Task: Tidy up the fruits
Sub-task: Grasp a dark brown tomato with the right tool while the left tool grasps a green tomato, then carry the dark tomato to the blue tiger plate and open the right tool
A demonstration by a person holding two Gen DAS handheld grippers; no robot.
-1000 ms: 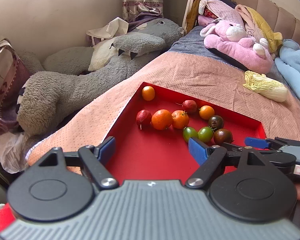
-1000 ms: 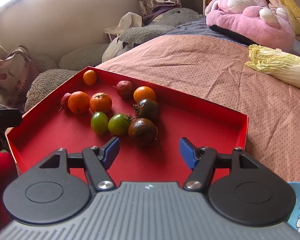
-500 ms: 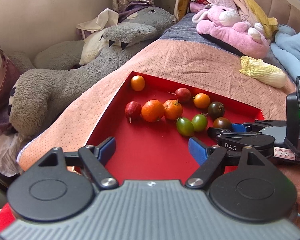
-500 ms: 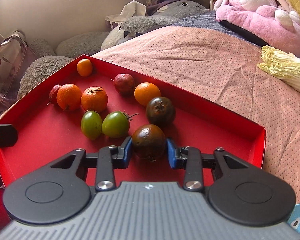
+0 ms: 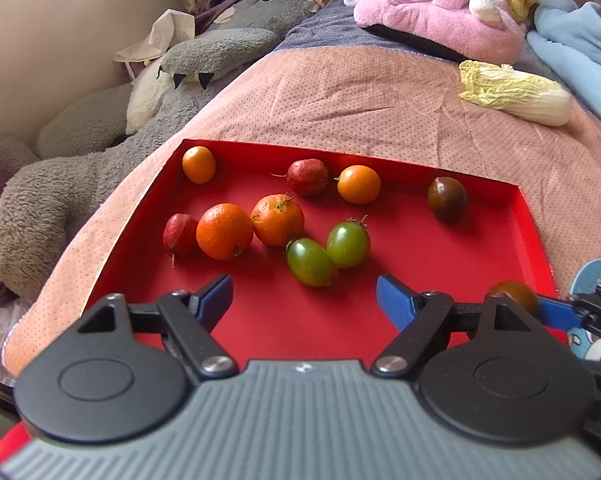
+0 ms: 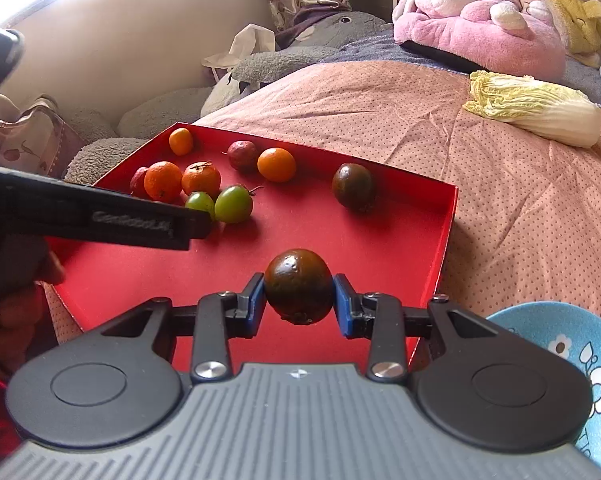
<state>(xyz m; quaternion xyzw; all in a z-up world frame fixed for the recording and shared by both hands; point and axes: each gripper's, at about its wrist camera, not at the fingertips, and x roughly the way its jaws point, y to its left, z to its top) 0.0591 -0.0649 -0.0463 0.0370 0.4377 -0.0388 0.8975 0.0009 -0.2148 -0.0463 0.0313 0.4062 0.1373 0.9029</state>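
Note:
A red tray (image 5: 420, 248) (image 6: 380, 236) lies on the bed with several fruits: two green tomatoes (image 5: 324, 250) (image 6: 220, 202), oranges (image 5: 250, 226) (image 6: 180, 178), small red fruits (image 5: 307, 177), and a dark tomato (image 5: 446, 199) (image 6: 353, 187) near the far wall. My right gripper (image 6: 298, 298) is shut on a second dark tomato (image 6: 297, 285), held above the tray's near right part; it also shows in the left wrist view (image 5: 514, 294). My left gripper (image 5: 304, 294) is open and empty over the tray's near side.
A blue flowered bowl (image 6: 572, 356) (image 5: 596, 276) sits right of the tray. A napa cabbage (image 5: 516, 92) (image 6: 532, 108) lies on the pink bedspread. A pink plush (image 5: 432, 12) and a grey plush (image 5: 100, 128) lie behind and to the left.
My right gripper closed on the dark tomato, lifted it and drew back toward the tray's near right corner. My left gripper moved slightly forward, staying open.

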